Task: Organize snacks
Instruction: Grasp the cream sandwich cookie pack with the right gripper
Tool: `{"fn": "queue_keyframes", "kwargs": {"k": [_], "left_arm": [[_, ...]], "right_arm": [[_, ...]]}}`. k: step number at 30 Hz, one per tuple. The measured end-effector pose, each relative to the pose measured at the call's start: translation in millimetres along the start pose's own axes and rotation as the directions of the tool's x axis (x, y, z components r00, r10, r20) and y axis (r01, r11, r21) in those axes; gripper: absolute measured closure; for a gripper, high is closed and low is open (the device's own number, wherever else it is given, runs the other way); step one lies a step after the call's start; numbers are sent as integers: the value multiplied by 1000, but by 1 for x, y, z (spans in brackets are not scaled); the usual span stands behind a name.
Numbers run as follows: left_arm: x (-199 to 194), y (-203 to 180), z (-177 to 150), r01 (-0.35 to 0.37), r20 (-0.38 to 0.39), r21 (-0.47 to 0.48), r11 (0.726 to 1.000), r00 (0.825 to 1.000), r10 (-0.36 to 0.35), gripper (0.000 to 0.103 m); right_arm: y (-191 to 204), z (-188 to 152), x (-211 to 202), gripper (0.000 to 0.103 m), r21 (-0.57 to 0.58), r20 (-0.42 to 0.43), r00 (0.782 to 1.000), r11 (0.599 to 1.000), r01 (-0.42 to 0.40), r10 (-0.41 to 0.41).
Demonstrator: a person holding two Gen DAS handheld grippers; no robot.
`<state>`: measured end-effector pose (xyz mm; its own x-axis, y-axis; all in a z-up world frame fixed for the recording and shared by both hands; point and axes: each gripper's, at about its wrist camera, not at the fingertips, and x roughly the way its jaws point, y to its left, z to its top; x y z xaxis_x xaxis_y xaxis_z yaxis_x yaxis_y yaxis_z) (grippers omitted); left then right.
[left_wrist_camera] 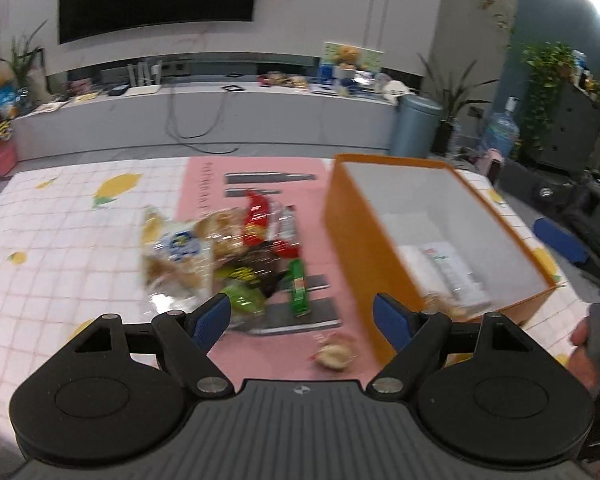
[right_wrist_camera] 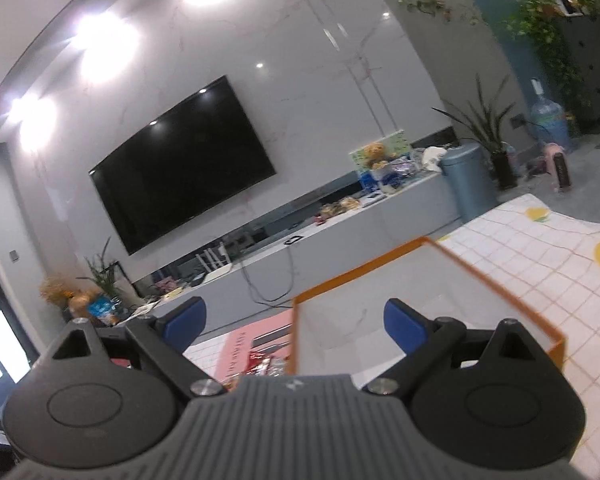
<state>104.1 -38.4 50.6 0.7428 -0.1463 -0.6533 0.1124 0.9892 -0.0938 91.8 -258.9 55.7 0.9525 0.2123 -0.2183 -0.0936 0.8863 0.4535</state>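
Observation:
A pile of snacks lies on a pink mat: a clear bread bag, a red packet, a green bar and dark and green wrappers. A small round snack lies alone near the orange box, which holds a white packet. My left gripper is open and empty, above the near edge of the pile. My right gripper is open and empty, tilted up over the orange box; snack wrappers show just below it.
The table has a white lemon-print cloth. A long grey TV bench with clutter, a wall TV, a blue-grey bin, plants and a water jug stand beyond. A hand holds the other gripper at right.

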Motion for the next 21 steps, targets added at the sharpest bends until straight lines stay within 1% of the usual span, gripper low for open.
{"fn": "queue_keyframes", "kwargs": {"k": [3,4,5,6,7,10,12,14,18,21], "left_arm": [[-2,18,-6,-36,20,-5,999,999,36,8],[-3,24,-8,-42,28,-9,999,999,43,8],[-4,30,-10,-41,35,-15,999,999,42,8],[-4,37,-12,-33,36,-23,999,999,34,8],[-2,44,-13,-29,39,-35,999,999,31,8],[1,60,-14,-17,46,-71,997,999,20,8],[4,72,-16,5,45,-85,996,999,-1,8],[7,81,-20,11,45,-102,995,999,-6,8],[14,99,-27,-30,15,-114,993,999,32,8],[18,112,-31,-40,-7,-143,989,999,40,8]], "right_arm": [[15,-13,-4,9,-83,-7,1000,996,-21,20],[19,-17,-6,12,-108,-9,1000,994,-24,23],[22,-22,-8,15,-130,-15,999,991,-31,29],[26,-28,-10,22,-154,-19,999,987,-41,39],[30,-33,-12,27,-174,-15,999,983,-50,48],[40,-47,-20,30,-236,-7,996,968,-84,85],[49,-56,-22,31,-267,-21,992,956,-122,121],[60,-68,-19,35,-302,-44,990,942,-144,137],[78,-97,-9,36,-398,-52,990,906,-144,134],[85,-116,6,36,-434,-97,991,892,-130,97]]}}
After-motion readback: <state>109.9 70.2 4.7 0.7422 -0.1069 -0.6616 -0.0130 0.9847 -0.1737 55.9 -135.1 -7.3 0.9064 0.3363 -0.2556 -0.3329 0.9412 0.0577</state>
